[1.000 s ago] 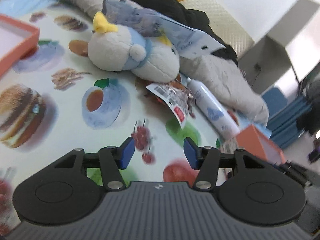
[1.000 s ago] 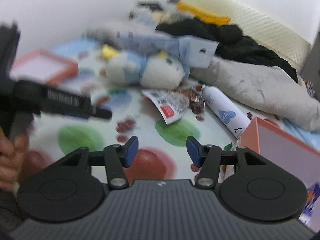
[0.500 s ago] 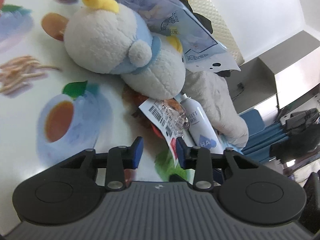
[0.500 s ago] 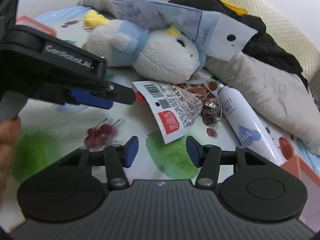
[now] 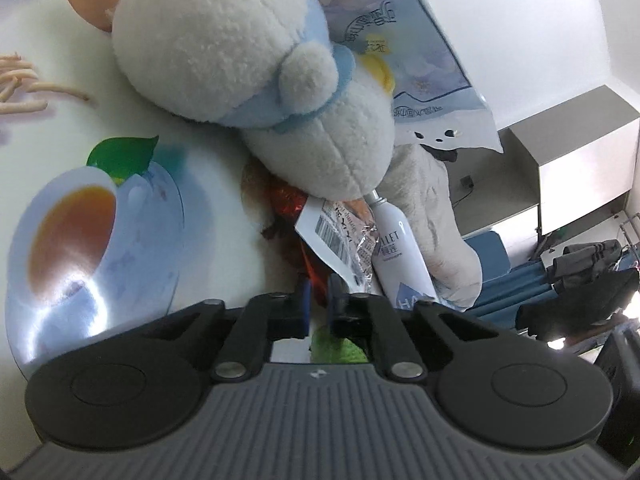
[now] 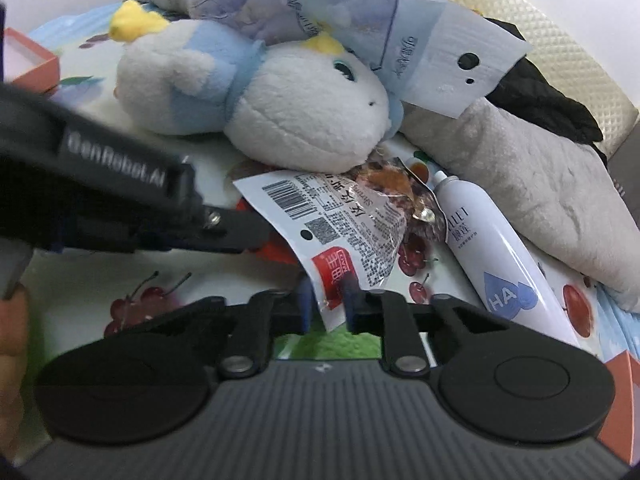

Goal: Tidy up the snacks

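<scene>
Left wrist view. The left gripper (image 5: 317, 300) has just been closing; its blue pads stand almost together, clenched on the near red edge of the snack packet (image 5: 340, 240). The packet lies on the printed cloth (image 5: 100, 208), its far end tucked under a white and blue plush toy (image 5: 256, 80). A white spray can (image 5: 398, 256) lies just beside the packet on its right, touching it. A flat blue printed bag (image 5: 404, 40) rests on top of the toy, and a grey plush body (image 5: 436, 216) stretches behind the can.

Right wrist view. The right gripper (image 6: 326, 304) has just been closing as well; its pads now grasp the packet (image 6: 340, 224) at its lower corner, on the red label. The left gripper (image 6: 240, 236) reaches in from the left, its black finger tips meeting the packet's left edge; part of a hand (image 6: 12, 332) shows at the left border. The plush toy (image 6: 260, 108) lies on its side over the packet's upper end. The spray can (image 6: 484, 248) lies to the right, slanting toward the lower right. The blue bag (image 6: 360, 28) covers the toy's head, and black fabric (image 6: 540, 96) lies behind the grey plush (image 6: 540, 184). An orange box (image 6: 624, 400) is cut by the right border.
</scene>
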A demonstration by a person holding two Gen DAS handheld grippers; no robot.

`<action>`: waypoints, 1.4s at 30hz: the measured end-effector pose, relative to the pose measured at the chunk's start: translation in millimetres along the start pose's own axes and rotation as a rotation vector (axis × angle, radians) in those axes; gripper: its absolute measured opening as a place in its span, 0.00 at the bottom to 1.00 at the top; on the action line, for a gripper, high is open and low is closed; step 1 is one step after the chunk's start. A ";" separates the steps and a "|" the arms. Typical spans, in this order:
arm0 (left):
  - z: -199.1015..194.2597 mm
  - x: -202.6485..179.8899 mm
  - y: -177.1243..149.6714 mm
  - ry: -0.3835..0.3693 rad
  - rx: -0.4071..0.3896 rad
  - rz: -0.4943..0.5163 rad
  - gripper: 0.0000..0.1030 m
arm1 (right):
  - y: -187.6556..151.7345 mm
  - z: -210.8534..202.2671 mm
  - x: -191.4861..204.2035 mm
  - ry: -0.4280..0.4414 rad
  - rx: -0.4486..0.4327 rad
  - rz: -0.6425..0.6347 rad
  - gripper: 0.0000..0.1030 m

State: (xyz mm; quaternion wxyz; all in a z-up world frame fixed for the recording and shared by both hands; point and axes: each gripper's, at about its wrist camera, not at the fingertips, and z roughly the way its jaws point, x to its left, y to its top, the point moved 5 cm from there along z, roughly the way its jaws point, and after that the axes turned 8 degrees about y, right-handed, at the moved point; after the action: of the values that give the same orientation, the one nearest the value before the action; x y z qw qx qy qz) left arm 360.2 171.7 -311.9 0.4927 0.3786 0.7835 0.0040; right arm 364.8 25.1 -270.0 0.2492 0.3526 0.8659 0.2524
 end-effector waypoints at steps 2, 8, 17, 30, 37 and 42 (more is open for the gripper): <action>1.4 2.7 -2.4 0.004 -0.005 -0.021 0.04 | 1.0 -3.1 -2.8 -0.009 -0.003 0.025 0.07; -9.4 4.1 -9.8 0.046 -0.002 -0.035 0.01 | -1.8 -18.7 -8.8 -0.040 -0.010 0.027 0.03; -66.8 -6.2 -34.2 0.140 -0.007 0.038 0.01 | -21.9 -70.6 10.9 -0.029 -0.027 0.012 0.03; -156.0 -6.7 -63.4 0.279 0.008 0.098 0.01 | -68.7 -161.1 40.6 0.044 -0.073 0.035 0.03; -193.6 -13.6 -94.8 0.318 0.041 0.122 0.01 | -104.0 -207.5 51.7 0.079 -0.077 0.002 0.03; -212.2 -19.8 -123.2 0.336 0.081 0.153 0.01 | -132.8 -229.6 50.7 0.106 -0.047 -0.008 0.03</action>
State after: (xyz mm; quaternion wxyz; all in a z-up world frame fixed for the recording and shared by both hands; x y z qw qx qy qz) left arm 127.7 149.9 -234.2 0.3375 0.4504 0.8234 0.0729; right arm 128.6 -80.4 -192.5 0.2122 0.3294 0.8731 0.2901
